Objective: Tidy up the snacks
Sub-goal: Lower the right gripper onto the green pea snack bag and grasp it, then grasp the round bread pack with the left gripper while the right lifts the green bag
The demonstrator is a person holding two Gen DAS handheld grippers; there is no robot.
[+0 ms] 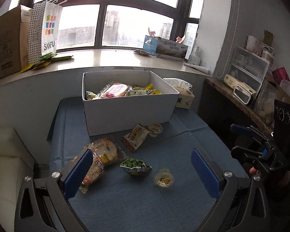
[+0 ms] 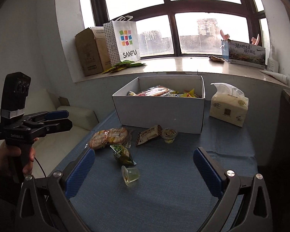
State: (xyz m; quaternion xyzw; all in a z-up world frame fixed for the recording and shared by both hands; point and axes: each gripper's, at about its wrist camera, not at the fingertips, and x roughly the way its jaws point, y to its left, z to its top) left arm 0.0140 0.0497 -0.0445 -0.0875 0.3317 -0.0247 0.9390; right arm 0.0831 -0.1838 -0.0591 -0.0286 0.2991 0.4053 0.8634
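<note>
Snacks lie on the blue cloth table (image 1: 164, 203) in front of the white cardboard box (image 1: 125, 114). I count six loose ones. Two round orange bread packs (image 1: 104, 152) lie together, touching each other. One tan wrapped cake pack (image 1: 137, 137) lies just in front of the box, and one small clear jelly cup (image 1: 155, 129) touches it on the side away from the bread. One green pea bag (image 1: 135, 166) sits farther from the box. A second clear jelly cup (image 1: 164, 179) lies on its side near the pea bag, farthest from the box.

Inside the box are more snack packs, red, yellow and green, piled up. I cannot count them.

One soft pack of tissues (image 2: 229, 106) stands just beside the box. Behind the box, on the window ledge, stand one white paper bag with coloured squares (image 2: 125, 40) and one brown carton (image 2: 90, 52).

Two claws are here. The left gripper (image 1: 141, 172) has its blue fingers wide apart and holds nothing. One finger hides part of a bread pack. The right gripper (image 2: 144, 171) also has its fingers wide apart and empty, above the table, with the tipped jelly cup between them.
</note>
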